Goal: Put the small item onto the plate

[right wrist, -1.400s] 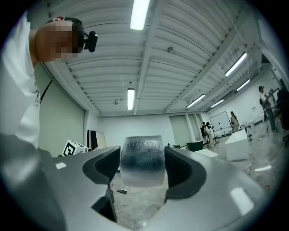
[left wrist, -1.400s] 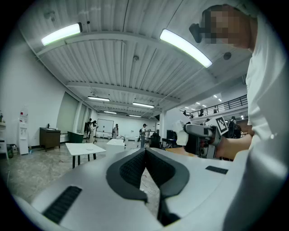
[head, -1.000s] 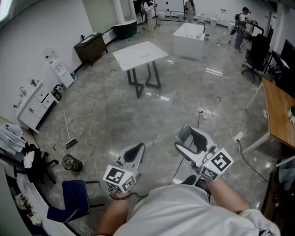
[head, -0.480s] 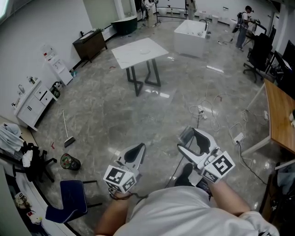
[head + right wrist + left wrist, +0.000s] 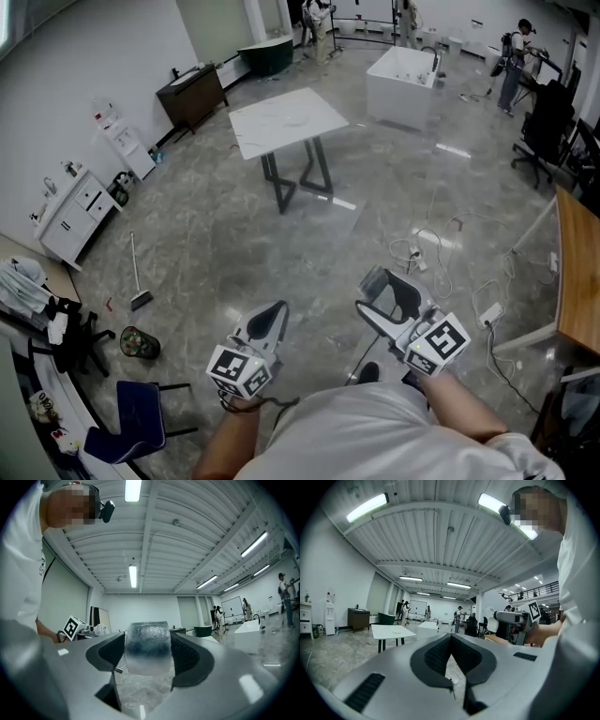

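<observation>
Right claw (image 5: 148, 654) is clamped on the item (image 5: 147, 645), a clear stubby block upright between the pads. Left claw (image 5: 451, 644) has its jaws together, with nothing in them. The table (image 5: 286, 120) lies well ahead of both claws, slightly left (the right one carries the load). The plate (image 5: 397, 631) is a faint disc on the tabletop, too small to make out in the head view. The item's underside is hidden.

plate (image 5: 397, 631) tiny (far off), desk (image 5: 581, 272) cropped
</observation>
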`<state>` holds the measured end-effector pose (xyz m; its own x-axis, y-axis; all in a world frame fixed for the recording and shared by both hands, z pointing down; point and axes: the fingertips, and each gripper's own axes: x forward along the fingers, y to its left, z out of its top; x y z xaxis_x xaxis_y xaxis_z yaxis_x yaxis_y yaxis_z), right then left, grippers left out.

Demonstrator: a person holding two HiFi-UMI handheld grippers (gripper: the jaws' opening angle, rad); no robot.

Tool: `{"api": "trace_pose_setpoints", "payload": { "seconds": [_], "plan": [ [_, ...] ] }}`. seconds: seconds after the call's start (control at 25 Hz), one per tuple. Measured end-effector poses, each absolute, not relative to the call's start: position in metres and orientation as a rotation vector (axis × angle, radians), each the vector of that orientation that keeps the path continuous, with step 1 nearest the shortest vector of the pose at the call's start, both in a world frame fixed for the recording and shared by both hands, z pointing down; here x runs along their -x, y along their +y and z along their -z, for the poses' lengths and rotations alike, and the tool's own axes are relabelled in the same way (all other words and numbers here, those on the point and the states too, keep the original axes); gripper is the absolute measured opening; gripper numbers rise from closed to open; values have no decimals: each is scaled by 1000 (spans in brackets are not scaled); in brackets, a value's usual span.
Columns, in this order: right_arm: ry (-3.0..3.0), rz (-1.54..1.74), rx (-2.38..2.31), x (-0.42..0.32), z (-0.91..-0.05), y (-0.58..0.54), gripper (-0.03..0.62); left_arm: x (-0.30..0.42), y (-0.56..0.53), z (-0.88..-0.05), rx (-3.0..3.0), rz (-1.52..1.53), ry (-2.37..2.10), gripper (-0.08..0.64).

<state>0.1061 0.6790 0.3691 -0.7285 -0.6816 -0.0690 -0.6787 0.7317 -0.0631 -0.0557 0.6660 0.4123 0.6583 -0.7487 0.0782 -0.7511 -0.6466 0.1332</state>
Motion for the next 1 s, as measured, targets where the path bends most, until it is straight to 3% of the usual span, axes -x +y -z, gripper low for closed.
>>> {"api": "trace_pose_setpoints", "payload": {
  "seconds": [0.44, 1.0],
  "plan": [
    [2870, 114, 1026, -171, -369, 570, 296, -23, 562, -399, -2703, 9, -1301, 8],
    [2886, 103, 1055, -170, -377, 410, 296, -18, 388, -413, -2688, 31, -1310, 8]
  ]
}}
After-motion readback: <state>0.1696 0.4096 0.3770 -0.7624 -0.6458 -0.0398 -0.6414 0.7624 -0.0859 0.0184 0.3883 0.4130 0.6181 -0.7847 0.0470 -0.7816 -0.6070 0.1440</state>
